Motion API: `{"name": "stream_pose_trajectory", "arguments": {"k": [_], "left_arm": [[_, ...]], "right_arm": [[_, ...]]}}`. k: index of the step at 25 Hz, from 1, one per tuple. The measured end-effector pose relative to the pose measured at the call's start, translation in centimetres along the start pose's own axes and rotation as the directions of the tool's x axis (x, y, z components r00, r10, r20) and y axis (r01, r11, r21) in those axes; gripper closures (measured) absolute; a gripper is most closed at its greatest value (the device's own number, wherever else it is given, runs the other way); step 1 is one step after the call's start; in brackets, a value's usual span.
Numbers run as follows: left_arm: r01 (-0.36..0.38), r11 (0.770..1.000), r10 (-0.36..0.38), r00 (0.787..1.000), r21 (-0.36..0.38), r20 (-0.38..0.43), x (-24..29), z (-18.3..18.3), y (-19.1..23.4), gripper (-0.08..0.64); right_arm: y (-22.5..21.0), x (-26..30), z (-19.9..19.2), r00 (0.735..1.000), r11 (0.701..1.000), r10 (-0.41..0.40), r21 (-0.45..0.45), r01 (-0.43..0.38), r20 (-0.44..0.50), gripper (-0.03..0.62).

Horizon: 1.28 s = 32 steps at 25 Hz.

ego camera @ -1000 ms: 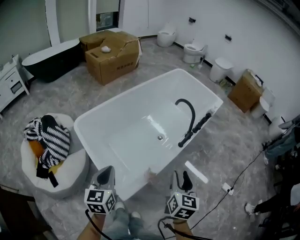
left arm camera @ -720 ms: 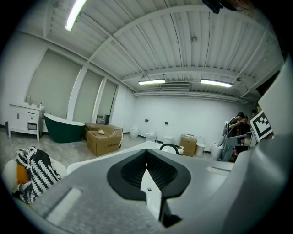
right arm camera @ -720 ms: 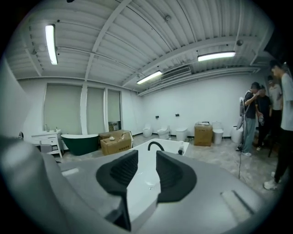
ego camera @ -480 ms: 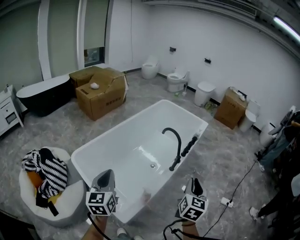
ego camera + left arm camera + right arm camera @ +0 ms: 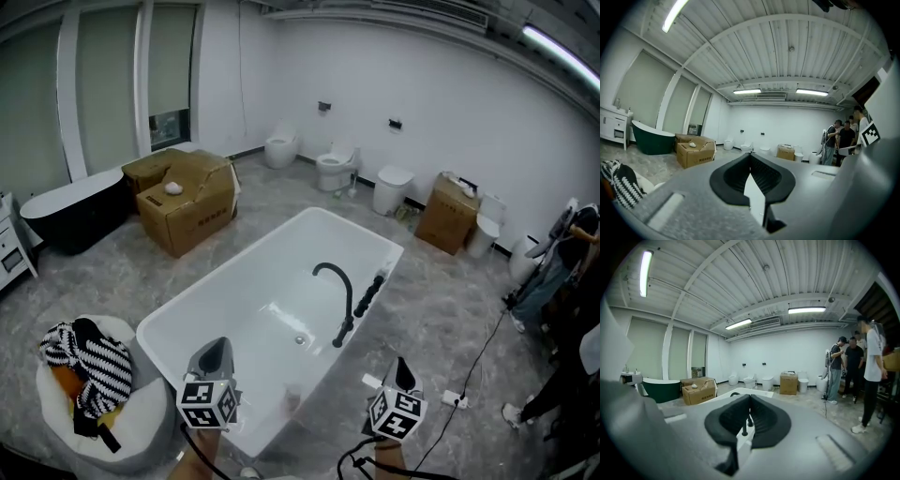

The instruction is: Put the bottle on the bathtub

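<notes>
While left gripper (image 5: 214,349) and right gripper (image 5: 401,367) hang clenched and empty, a pale blob (image 5: 292,398) sits on bathtub (image 5: 230,272) rim, lower centre. Maybe the bottle, too small to tell; it would need flat footing there.

- Head view tilts upward: the bathtub (image 5: 178,319) now sits lower in frame, and more of the far wall (image 5: 441,94) and a ceiling light (image 5: 553,42) come into view.
- The right gripper (image 5: 402,367) shifts right and down, wider apart from the left gripper (image 5: 213,352).
- The striped cloth (image 5: 89,361) slides toward the bottom-left corner.
</notes>
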<state>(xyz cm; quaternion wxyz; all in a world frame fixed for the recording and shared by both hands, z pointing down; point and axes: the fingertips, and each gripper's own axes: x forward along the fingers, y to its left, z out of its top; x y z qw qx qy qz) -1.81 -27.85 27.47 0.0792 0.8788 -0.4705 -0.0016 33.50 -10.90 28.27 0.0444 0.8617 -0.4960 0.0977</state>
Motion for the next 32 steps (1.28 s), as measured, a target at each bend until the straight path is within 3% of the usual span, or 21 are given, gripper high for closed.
{"name": "stream_pose_trajectory", "arguments": {"k": [8, 21, 27, 32], "left_arm": [[0.025, 1.000, -0.025, 0.999, 0.006, -0.031, 0.9, -0.8, -0.4, 0.552], [0.024, 1.000, -0.024, 0.999, -0.004, -0.047, 0.0, -1.4, 0.1, 0.552], [0.014, 1.000, -0.015, 0.998, -0.019, -0.061, -0.1, -2.2, 0.5, 0.552], [0.001, 1.000, -0.002, 0.998, -0.024, -0.062, -0.2, -2.5, 1.2, 0.552]], "right_arm": [[-0.1, 0.5, -1.3, 0.998, 1.000, 0.009, -0.020, -0.011, -0.066, 0.589], [0.9, 0.1, -1.4, 0.996, 0.998, 0.032, -0.052, -0.037, -0.089, 0.590], [1.5, 0.2, -1.5, 0.995, 0.988, 0.018, -0.152, -0.032, -0.094, 0.591], [2.2, 0.5, -1.7, 0.994, 0.990, 0.030, -0.136, -0.044, -0.102, 0.591]]}}
